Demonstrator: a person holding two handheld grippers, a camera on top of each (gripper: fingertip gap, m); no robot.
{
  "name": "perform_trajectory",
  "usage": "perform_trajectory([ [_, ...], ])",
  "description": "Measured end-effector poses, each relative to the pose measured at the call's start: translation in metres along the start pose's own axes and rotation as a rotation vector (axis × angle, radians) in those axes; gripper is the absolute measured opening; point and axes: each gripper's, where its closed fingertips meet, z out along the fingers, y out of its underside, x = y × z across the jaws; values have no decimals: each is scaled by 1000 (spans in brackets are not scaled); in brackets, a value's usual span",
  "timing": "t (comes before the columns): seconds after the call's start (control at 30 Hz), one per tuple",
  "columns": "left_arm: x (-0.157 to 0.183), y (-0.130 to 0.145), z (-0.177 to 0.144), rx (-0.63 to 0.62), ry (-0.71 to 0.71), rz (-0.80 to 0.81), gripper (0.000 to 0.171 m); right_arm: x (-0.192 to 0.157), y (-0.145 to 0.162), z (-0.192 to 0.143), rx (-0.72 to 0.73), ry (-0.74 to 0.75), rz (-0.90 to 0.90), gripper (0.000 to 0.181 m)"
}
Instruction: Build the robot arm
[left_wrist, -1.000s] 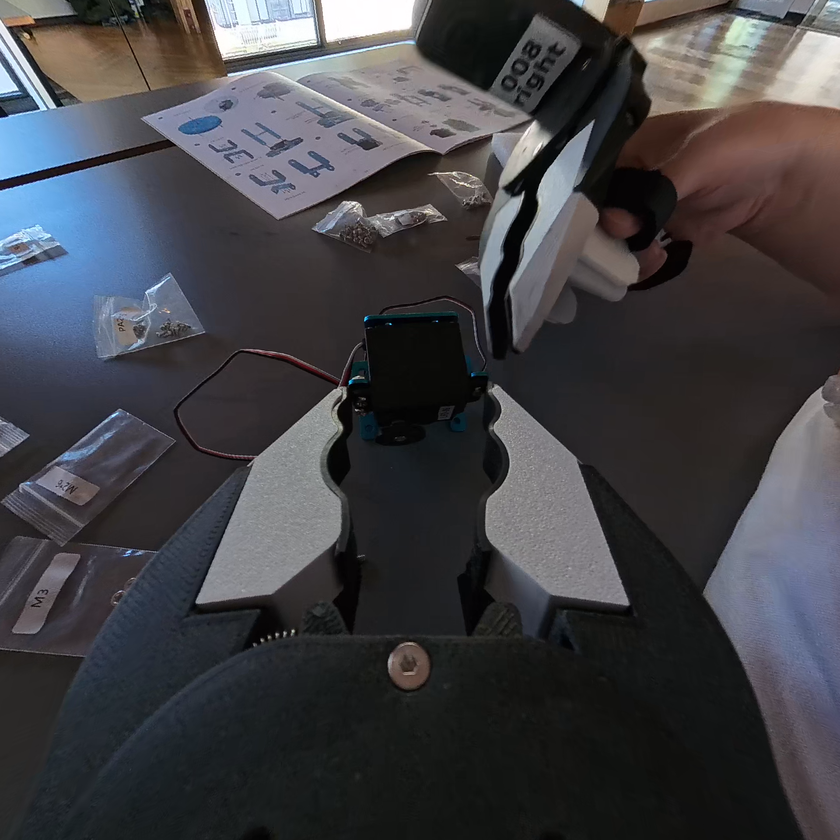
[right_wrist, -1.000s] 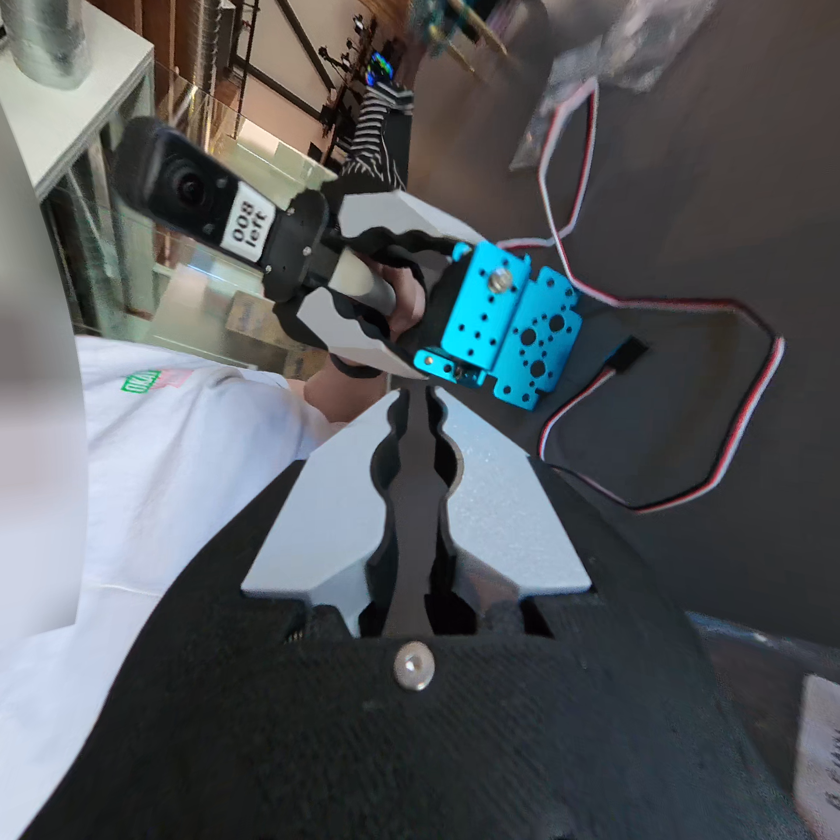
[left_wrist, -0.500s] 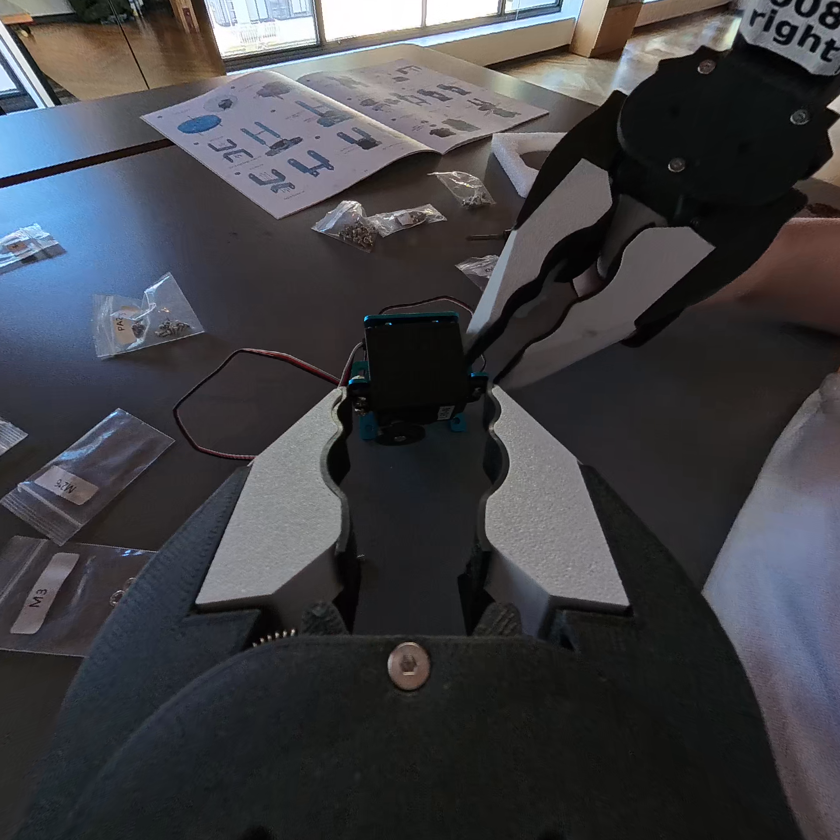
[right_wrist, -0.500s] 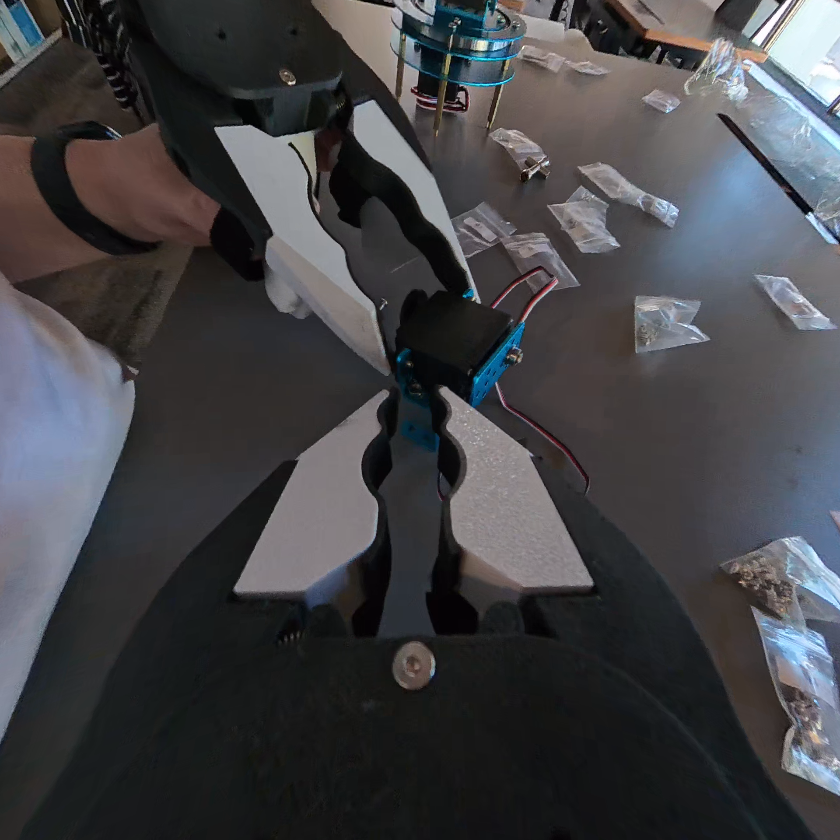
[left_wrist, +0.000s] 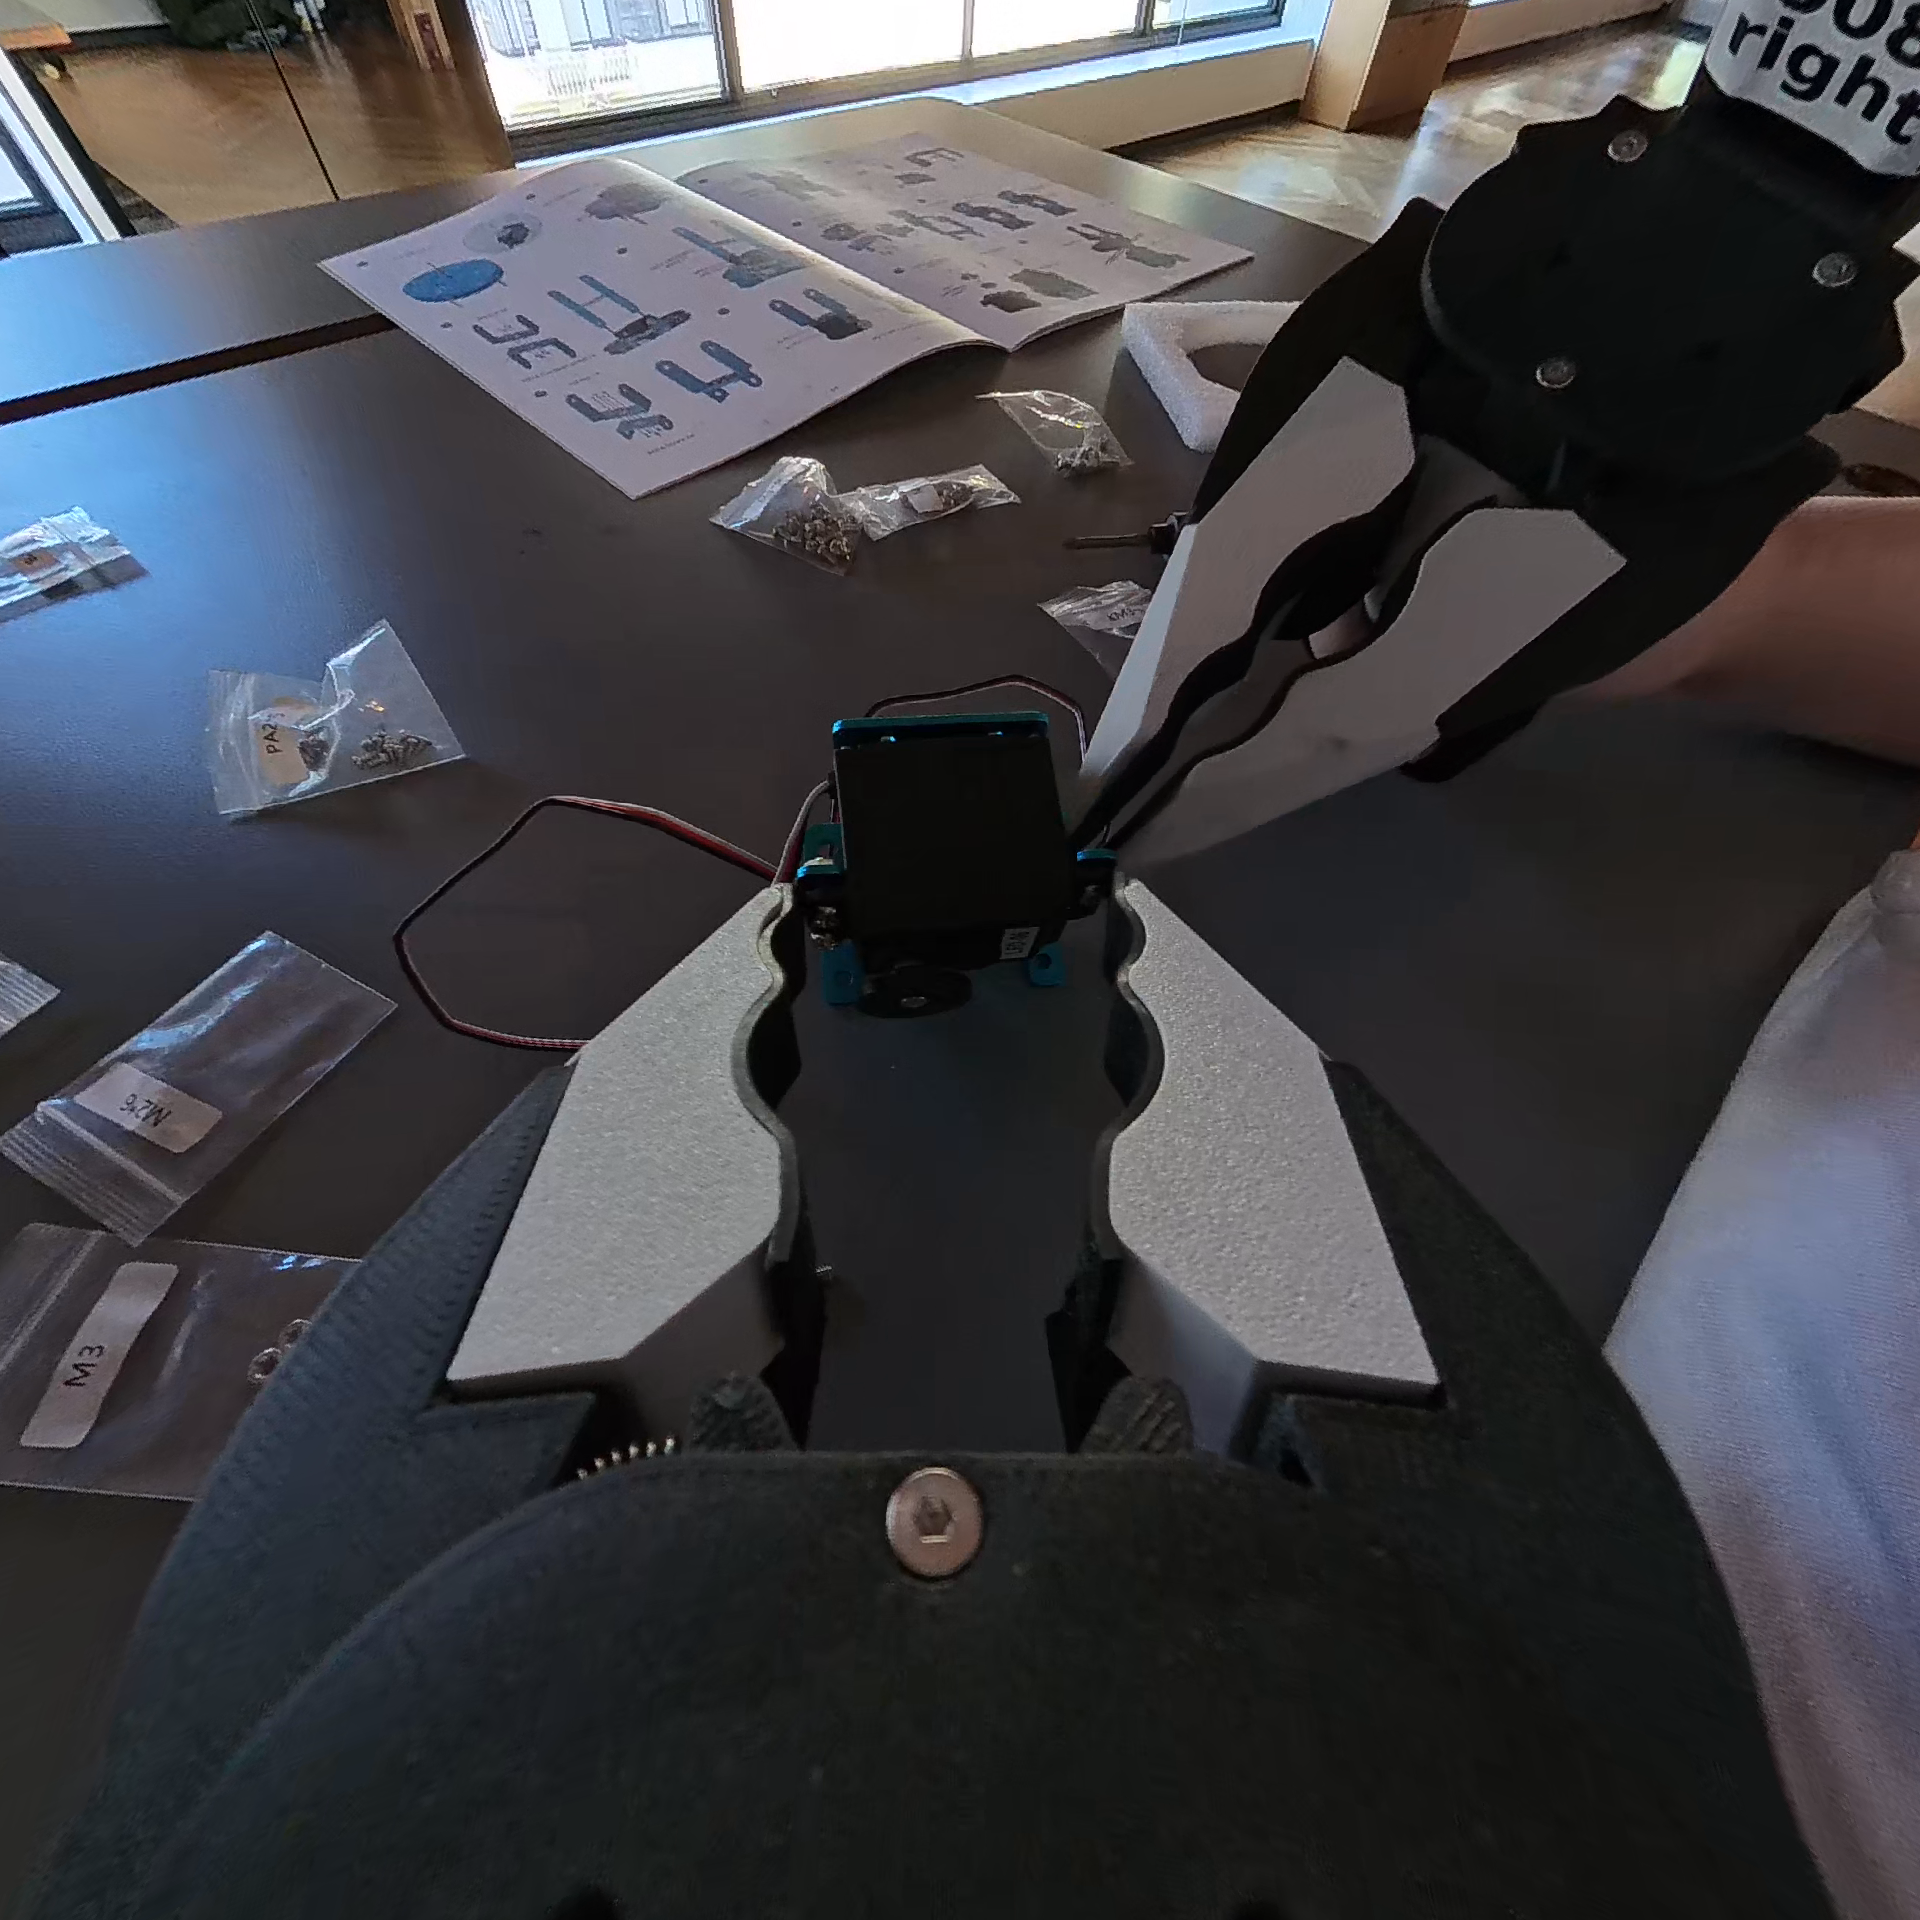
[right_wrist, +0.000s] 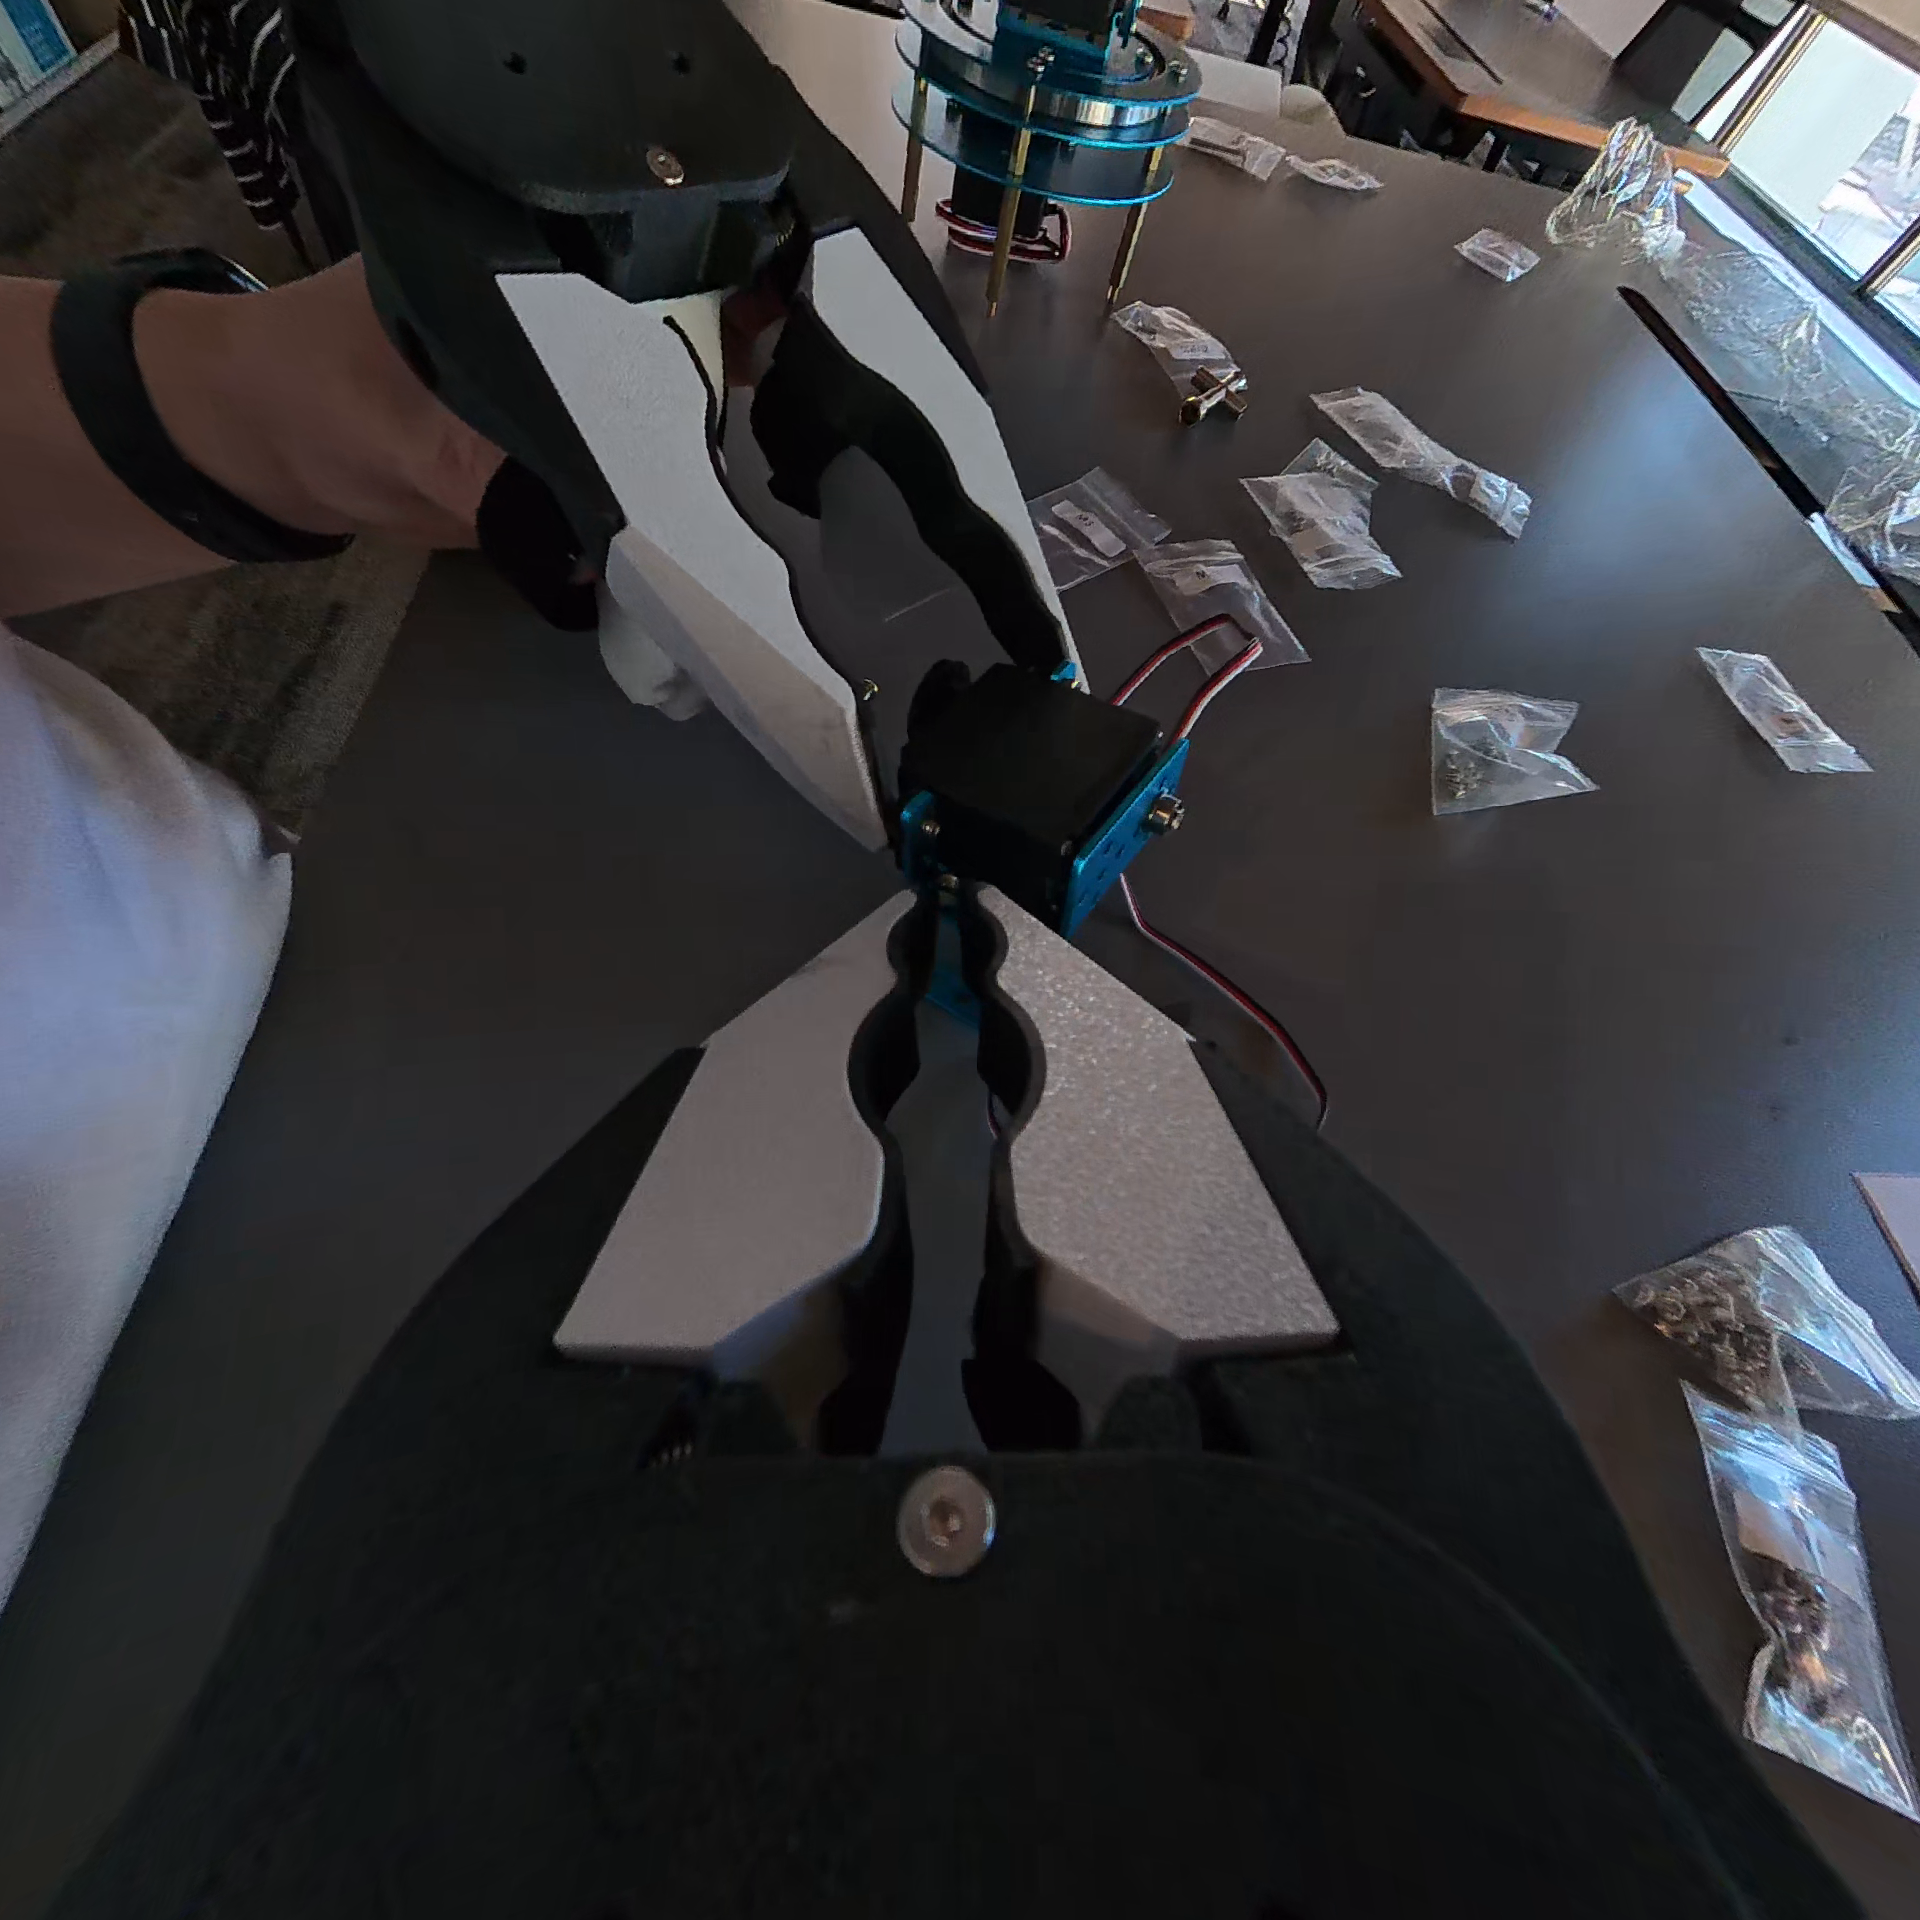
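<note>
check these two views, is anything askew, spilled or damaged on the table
Nothing looks spilled or broken. The black servo in its blue bracket is gripped by both the left gripper and right gripper.

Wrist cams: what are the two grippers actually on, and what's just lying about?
In hand: servo in blue bracket, clamped by left gripper, right gripper pinching its edge.
Lying about: manual, screw bags, foam piece, round blue stand.

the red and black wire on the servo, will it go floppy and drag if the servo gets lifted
Probably floppy: the wire lies in a loose loop on the dark table, so it would likely trail and drag. It looks thin and light, unlikely to resist. It might snag, since it runs close under the right gripper, shut on the servo's blue bracket.
</note>
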Motion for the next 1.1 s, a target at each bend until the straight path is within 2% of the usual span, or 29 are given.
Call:
perform_trajectory([
  [0.27,0,0,0,-2,-1,-4,58,0,3,0,25,-61,152,3],
  [0.4,0,1,-1,-3,-2,-5,58,-2,2,1,19,-62,128,11],
  [0.87,0,1,-1,-4,-6,-5,58,-1,2,2,16,-61,94,7],
  [0.97,0,1,-1,-4,-8,-5,58,6,-1,-4,59,-57,258,6],
  [1.1,0,1,0,-5,-15,-1,58,13,-14,-14,188,-137,640,6],
])
